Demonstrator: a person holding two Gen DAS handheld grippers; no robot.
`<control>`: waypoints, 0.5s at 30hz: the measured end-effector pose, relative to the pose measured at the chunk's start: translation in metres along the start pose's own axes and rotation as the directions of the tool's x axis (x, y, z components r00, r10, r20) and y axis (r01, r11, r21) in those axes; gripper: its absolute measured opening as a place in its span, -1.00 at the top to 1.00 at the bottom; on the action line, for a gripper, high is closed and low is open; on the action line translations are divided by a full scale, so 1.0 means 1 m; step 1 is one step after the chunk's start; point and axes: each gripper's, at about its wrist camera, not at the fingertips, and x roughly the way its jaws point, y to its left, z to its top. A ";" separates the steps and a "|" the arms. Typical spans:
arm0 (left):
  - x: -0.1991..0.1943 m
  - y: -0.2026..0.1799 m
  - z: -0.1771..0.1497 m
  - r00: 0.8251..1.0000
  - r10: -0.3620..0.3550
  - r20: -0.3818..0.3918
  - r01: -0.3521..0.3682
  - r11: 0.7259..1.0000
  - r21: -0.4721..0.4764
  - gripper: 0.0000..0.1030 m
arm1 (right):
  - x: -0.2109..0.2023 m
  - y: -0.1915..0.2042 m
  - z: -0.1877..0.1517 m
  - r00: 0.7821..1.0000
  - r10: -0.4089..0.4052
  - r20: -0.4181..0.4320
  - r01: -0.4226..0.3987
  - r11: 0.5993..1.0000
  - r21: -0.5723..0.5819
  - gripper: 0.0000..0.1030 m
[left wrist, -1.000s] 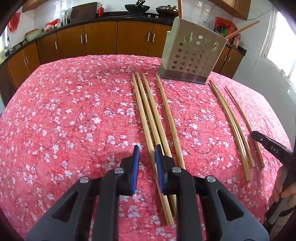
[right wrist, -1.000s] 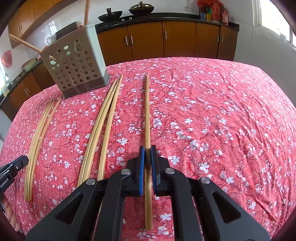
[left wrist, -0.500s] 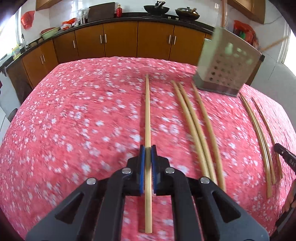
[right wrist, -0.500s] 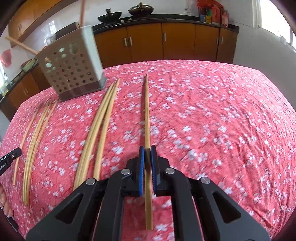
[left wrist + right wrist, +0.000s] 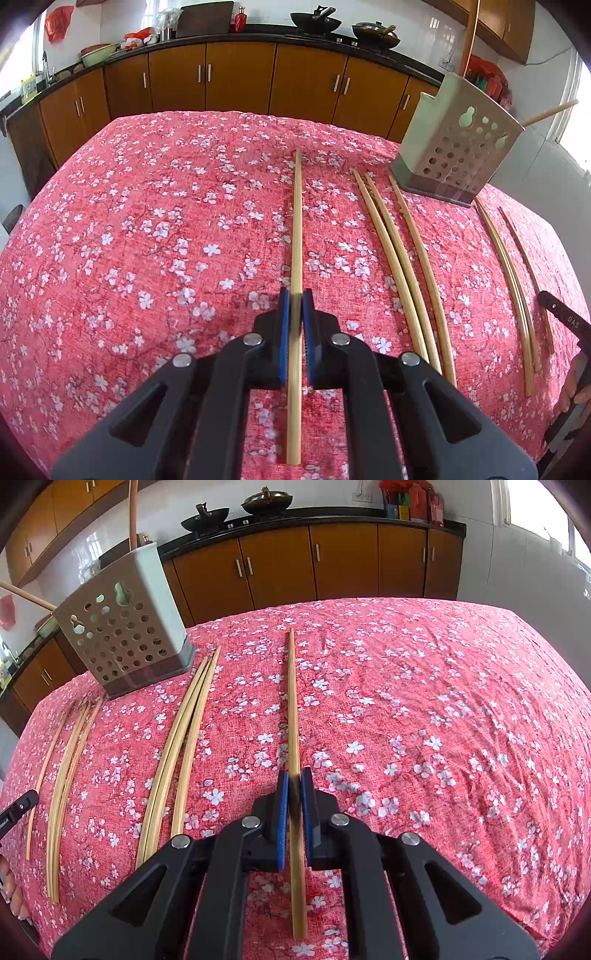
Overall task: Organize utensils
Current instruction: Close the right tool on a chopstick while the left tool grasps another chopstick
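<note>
The counter's red floral cloth (image 5: 147, 258) fills both views. The perforated utensil holder (image 5: 458, 147) stands at the upper right of the left view. Three loose chopsticks (image 5: 399, 258) lie right of centre. The left gripper (image 5: 295, 314) clamps one chopstick (image 5: 296, 221); the right gripper (image 5: 294, 794) clamps another chopstick (image 5: 292, 701).

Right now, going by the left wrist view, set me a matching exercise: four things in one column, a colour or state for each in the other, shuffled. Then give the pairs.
Column one:
1. left gripper
2. utensil holder
3. tablecloth
4. wok

Column two:
A. red with white blossoms
B. black, on the far counter
C. shut on a chopstick
D. pale, full of holes

Pairs: 1-C; 2-D; 3-A; 4-B
</note>
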 end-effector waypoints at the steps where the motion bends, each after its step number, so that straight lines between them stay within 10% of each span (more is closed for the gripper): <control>1: 0.000 0.000 0.000 1.000 0.000 0.000 0.000 1.000 0.000 0.82 | 0.000 0.000 0.000 1.000 0.000 0.000 0.000 1.000 0.000 0.84; 15: 0.000 -0.001 -0.001 1.000 0.009 -0.001 -0.009 1.000 0.005 0.82 | -0.001 0.000 -0.001 1.000 0.009 0.002 -0.009 1.000 0.007 0.84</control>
